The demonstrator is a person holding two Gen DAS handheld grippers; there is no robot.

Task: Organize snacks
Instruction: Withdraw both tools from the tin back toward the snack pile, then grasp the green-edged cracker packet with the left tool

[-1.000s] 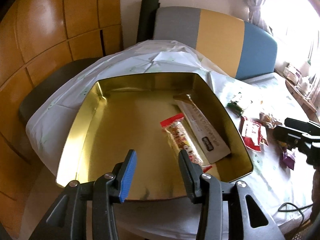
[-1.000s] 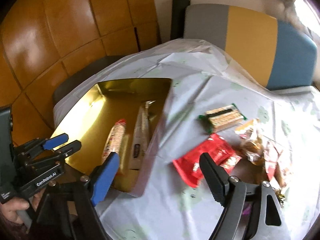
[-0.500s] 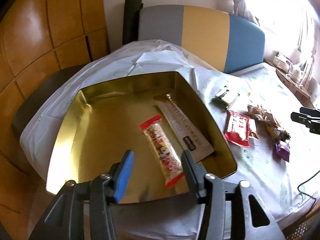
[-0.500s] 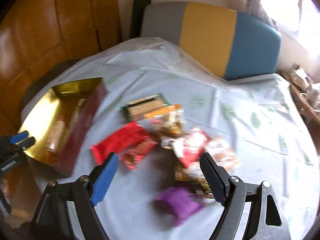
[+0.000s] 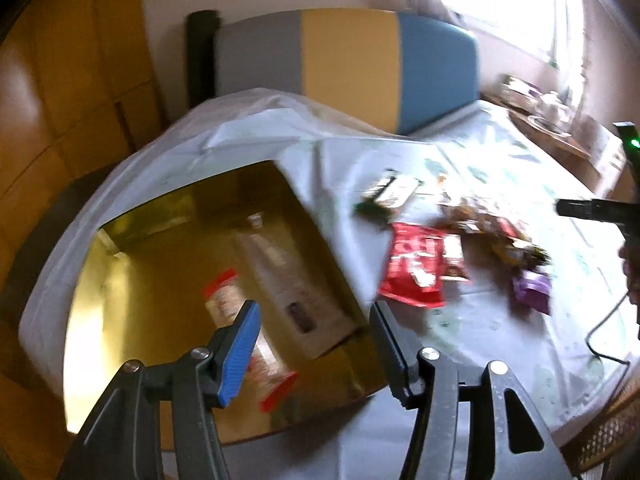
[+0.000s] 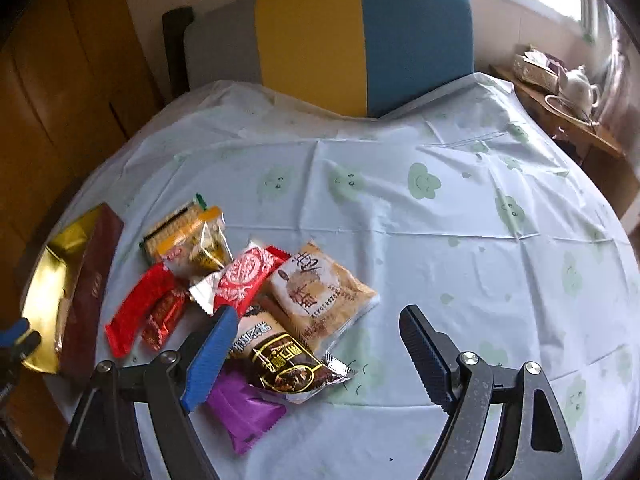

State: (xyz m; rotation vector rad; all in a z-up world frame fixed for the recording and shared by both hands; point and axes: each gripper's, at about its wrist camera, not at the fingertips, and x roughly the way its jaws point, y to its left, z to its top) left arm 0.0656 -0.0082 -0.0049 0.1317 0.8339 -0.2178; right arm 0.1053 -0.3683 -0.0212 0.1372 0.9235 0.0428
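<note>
A gold tin box (image 5: 152,248) lies at the table's left edge and holds a red-ended snack bar (image 5: 230,304) and a long beige packet (image 5: 288,288). My left gripper (image 5: 316,344) is open and empty above the box's near right corner. A pile of loose snacks lies on the cloth: a red packet (image 6: 138,310), a red-and-white packet (image 6: 248,276), a beige cracker packet (image 6: 320,292), a dark brown packet (image 6: 288,364) and a purple packet (image 6: 244,412). My right gripper (image 6: 316,356) is open and empty just above the pile's near side.
The round table wears a white cloth (image 6: 440,220) with green prints. A grey, yellow and blue chair back (image 6: 340,44) stands behind it. A shelf with a teapot (image 6: 580,88) is at the far right. Wooden cabinets (image 5: 60,100) fill the left.
Both views have swung right. My left gripper moved from over the box's middle to its right corner. My right gripper moved from near the box to over the snack pile.
</note>
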